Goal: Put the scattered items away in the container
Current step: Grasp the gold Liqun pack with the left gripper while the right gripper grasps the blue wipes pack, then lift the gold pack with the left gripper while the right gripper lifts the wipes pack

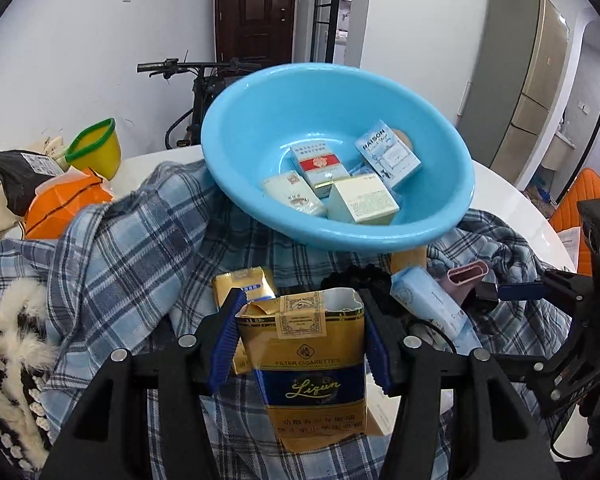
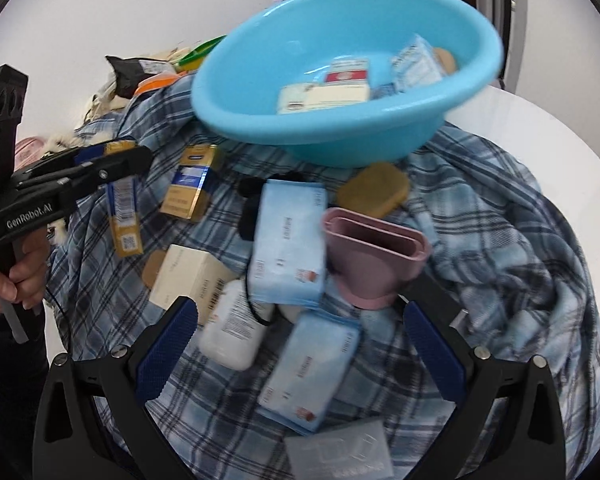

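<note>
Gold cigarette pack (image 1: pixel 304 364) clamped in left gripper (image 1: pixel 300 340); right gripper (image 2: pixel 300 356) gapes over tissue packs (image 2: pixel 288 240), pink holder (image 2: pixel 374 260); blue basin (image 1: pixel 336 148) beyond.

Counted items in and around the basin

One blue basin (image 2: pixel 260 120) holds about five packs (image 1: pixel 360 200); on the plaid cloth (image 2: pixel 500 240): two gold packs (image 2: pixel 190 184), two blue tissue packs (image 2: pixel 288 240), one pink holder (image 2: pixel 376 264).

White round table (image 2: pixel 540 148), plaid cloth (image 2: pixel 500 240) spread across it
</note>
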`<state>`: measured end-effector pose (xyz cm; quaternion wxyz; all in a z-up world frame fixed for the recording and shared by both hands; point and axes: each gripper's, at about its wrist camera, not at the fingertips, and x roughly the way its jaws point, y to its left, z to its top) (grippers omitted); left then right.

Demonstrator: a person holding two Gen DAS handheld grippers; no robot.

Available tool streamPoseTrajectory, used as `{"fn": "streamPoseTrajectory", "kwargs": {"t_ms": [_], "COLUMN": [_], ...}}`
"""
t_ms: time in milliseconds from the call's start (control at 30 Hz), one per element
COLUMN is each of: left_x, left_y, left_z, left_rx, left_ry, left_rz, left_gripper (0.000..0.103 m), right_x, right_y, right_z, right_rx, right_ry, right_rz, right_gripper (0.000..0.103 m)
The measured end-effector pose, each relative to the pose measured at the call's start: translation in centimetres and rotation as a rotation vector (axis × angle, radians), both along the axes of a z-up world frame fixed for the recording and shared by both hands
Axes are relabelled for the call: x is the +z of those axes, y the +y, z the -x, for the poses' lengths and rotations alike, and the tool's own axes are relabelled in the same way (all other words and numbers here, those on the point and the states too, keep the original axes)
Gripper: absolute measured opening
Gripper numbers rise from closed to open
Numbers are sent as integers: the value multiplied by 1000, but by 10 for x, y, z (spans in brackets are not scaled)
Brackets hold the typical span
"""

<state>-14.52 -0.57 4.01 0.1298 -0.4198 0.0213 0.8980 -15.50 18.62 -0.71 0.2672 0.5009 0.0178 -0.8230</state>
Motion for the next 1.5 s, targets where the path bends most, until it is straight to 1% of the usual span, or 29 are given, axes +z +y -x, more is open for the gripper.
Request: {"fn": "streamPoseTrajectory", "kwargs": {"t_ms": [167, 200, 267, 333, 367, 400, 433, 500, 567, 700, 867, 967, 1067, 1233, 1367, 1500], "left_x": [-6, -7, -7, -7, -7, -8, -8, -9, -10, -13, -15, -13, -12, -11, -13, -14], "left_y": [3, 3, 2, 1, 1, 0, 0, 0, 0, 1, 7, 11, 14, 17, 18, 17], "left_z": [-3, -4, -4, -4, -5, -5, -5, -6, -6, -6, -4, -6, -7, -7, -7, -5], "left_rx": [-21, -24, -25, -23, -22, -22, -21, -24, -26, -32, -44, -57, -69, -75, -78, -74], "left_ry": [-9, -9, -10, -11, -12, -13, -14, -18, -20, -29, -36, -34, -31, -31, -34, -38], "left_rz": [11, 10, 10, 11, 10, 9, 7, 2, 0, 5, 0, -1, -1, 1, 7, 11], "left_gripper": [58, 58, 58, 58, 58, 58, 58, 58, 58, 58, 58, 58, 58, 58, 58, 58], "right_x": [-3, -4, -7, -10, -12, -15, -18, -23, -23, -15, -2, 3, 2, -9, -16, -20], "right_y": [-15, -17, -19, -19, -19, -20, -21, -19, -12, -1, 8, 11, 16, 23, 22, 20], "right_z": [7, 9, 14, 19, 22, 23, 25, 27, 25, 17, 8, 5, 5, 12, 20, 30], "right_rx": [17, 13, 2, -6, -5, -11, -17, -39, -45, -51, -53, -48, -53, -79, -96, -103], "right_ry": [-2, -4, -13, -30, -33, -34, -35, -42, -35, -4, 34, 38, 24, -31, -61, -93], "right_rz": [18, 25, 48, 70, 79, 80, 73, 67, 99, 125, 123, 126, 132, 163, 191, 227], "right_gripper": [103, 100, 91, 78, 75, 71, 62, 39, 39, 38, 38, 38, 41, 45, 46, 54]}}
